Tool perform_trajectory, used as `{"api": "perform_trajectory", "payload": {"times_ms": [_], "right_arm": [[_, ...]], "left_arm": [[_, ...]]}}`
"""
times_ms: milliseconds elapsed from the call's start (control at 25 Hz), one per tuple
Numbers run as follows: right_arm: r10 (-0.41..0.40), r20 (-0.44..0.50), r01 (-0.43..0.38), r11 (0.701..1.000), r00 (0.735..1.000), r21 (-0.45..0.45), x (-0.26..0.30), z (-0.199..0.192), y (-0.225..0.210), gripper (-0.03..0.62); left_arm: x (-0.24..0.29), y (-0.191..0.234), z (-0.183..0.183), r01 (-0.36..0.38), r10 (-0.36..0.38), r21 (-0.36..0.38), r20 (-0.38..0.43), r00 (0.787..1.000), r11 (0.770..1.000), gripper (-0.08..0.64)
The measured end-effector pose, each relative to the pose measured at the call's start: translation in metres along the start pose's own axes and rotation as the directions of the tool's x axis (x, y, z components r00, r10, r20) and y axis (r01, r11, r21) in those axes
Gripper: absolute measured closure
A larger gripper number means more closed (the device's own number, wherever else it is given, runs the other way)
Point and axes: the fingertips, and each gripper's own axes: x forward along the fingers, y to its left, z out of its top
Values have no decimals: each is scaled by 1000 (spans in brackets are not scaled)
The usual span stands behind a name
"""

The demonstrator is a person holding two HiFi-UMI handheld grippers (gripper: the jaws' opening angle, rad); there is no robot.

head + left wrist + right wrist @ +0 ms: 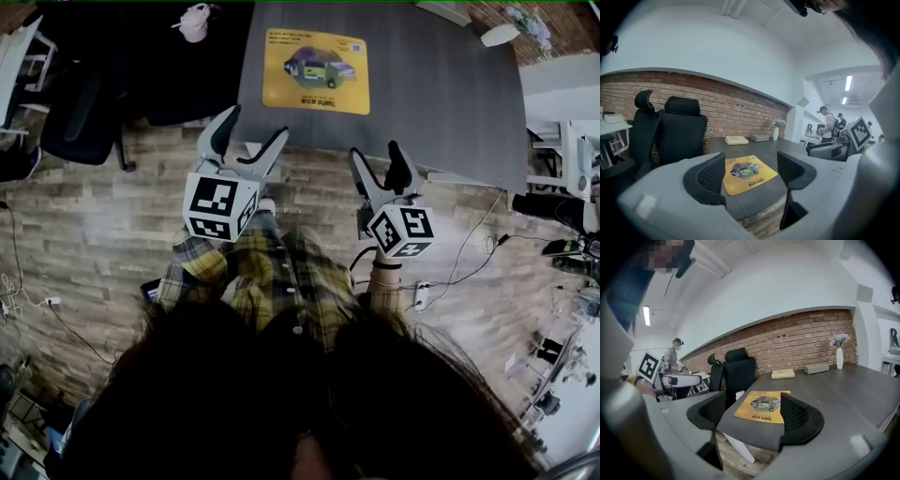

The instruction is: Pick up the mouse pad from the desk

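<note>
- Our left gripper [255,129] has its grey jaws spread wide with nothing between them, just short of the desk's edge.
- Our right gripper [376,155], beside it, is also spread and empty.
- The yellow rectangular mouse pad with a printed picture [316,70] lies flat on the dark grey wood-grain desk [441,84], apart from both grippers.
- A black office chair [84,112] stands to the desk's left.

The left claw [254,127] and the right claw [376,156] are grey with black pads [710,176]. Each has a white cube [218,206] with black squares. The person wears a yellow checked shirt [281,272].
</note>
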Motion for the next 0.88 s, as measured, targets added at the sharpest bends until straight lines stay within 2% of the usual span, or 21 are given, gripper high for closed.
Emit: {"api": "perform_trajectory", "payload": {"times_ms": [240,520,880], "right_arm": [[-19,-3,19,1000,1000,7,16,4,0,250],[-36,-60,36,999,998,5,26,-7,-8,250],[17,-78,-18,1000,997,-10,68,-2,-26,250]], "left_arm": [[7,16,-2,9,-9,-8,-12,1000,1000,218],[9,34,-13,-23,21,-50,-31,999,998,218],[39,48,-12,-64,62,-65,-28,998,996,218]]}}
